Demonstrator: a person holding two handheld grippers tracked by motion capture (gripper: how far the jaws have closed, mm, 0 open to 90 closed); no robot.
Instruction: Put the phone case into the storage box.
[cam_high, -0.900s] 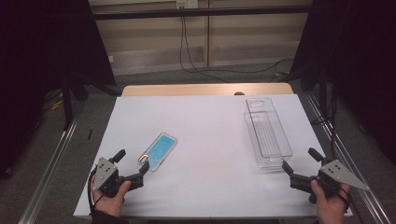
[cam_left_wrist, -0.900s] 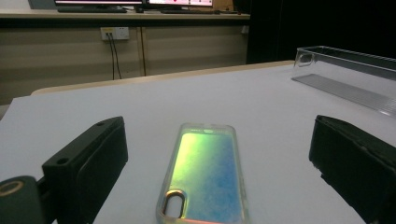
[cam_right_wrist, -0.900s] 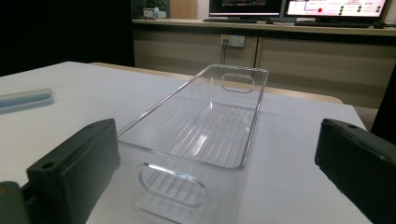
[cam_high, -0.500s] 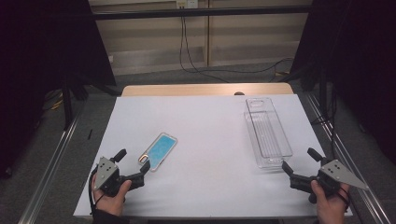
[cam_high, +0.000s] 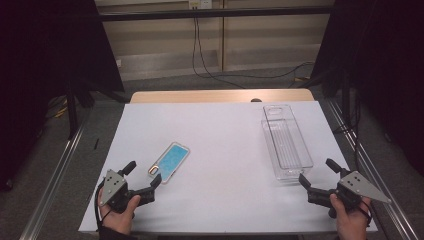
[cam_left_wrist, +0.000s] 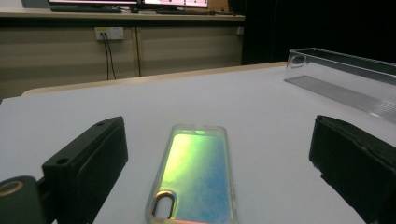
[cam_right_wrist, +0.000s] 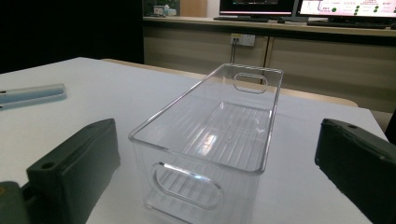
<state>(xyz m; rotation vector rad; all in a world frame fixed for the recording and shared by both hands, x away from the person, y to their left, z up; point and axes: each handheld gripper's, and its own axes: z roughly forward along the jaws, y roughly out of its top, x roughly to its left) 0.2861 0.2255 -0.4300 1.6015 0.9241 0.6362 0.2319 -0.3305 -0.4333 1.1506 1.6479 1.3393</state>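
Observation:
A phone in a clear case with a blue-green sheen (cam_high: 169, 161) lies flat on the white table (cam_high: 220, 135), left of the middle. My left gripper (cam_high: 142, 175) rests near the front left edge, jaws open, pointing at the phone (cam_left_wrist: 198, 179), which lies just ahead between the jaw lines without touching them. A clear plastic bin (cam_high: 285, 140) stands empty at the right. My right gripper (cam_high: 317, 172) sits at the front right, open, aimed at the bin's near end (cam_right_wrist: 210, 154); nothing is between its jaws.
The wooden table edge (cam_high: 220, 96) shows beyond the white sheet. Metal rails (cam_high: 55, 175) run along both sides. Cables (cam_high: 200, 55) hang from a wall socket at the back. Dark curtains flank the table.

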